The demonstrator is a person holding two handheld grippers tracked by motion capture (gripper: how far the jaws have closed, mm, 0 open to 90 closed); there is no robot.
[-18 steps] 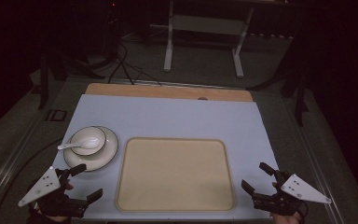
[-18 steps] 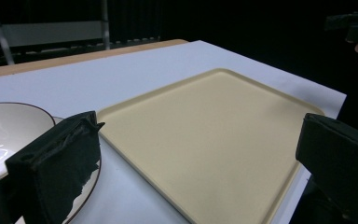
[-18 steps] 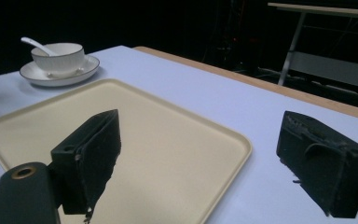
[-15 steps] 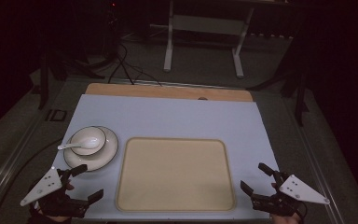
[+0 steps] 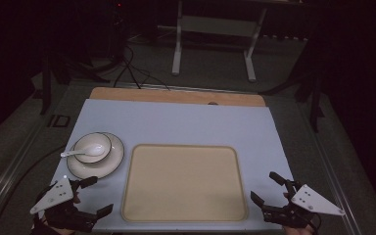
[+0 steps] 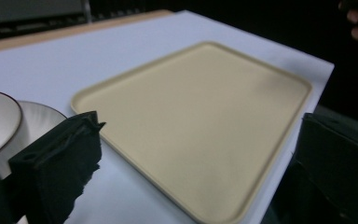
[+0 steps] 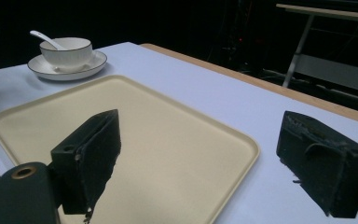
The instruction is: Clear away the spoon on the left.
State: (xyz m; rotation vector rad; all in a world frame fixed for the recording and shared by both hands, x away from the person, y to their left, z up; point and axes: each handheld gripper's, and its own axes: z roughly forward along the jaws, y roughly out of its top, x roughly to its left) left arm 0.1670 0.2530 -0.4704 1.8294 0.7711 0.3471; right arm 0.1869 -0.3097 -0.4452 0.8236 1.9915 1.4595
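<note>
The left tool [image 5: 90, 196] is held at the near left corner of the desk [image 5: 186, 127], its jaws spread wide apart with nothing between them. The right tool [image 5: 269, 188] is held at the near right corner, its jaws likewise spread apart and empty. Both tools are directed inward toward the beige tray [image 5: 183, 181], which is seen between the jaws in the left gripper view [image 6: 200, 126] and in the right gripper view [image 7: 135, 140]. Neither tool is in contact with the tray.

The tray lies flat on the near middle of the desk, between the two tools. It is rectangular with rounded corners and a low raised rim, and its surface is bare.

Just beside the tray's far left corner, a white saucer [image 5: 112, 161] with a dark rim is placed. A white bowl [image 5: 92, 146] stands upright on the saucer. A white spoon [image 5: 81, 152] rests in the bowl, with its handle projecting over the left edge.
</note>
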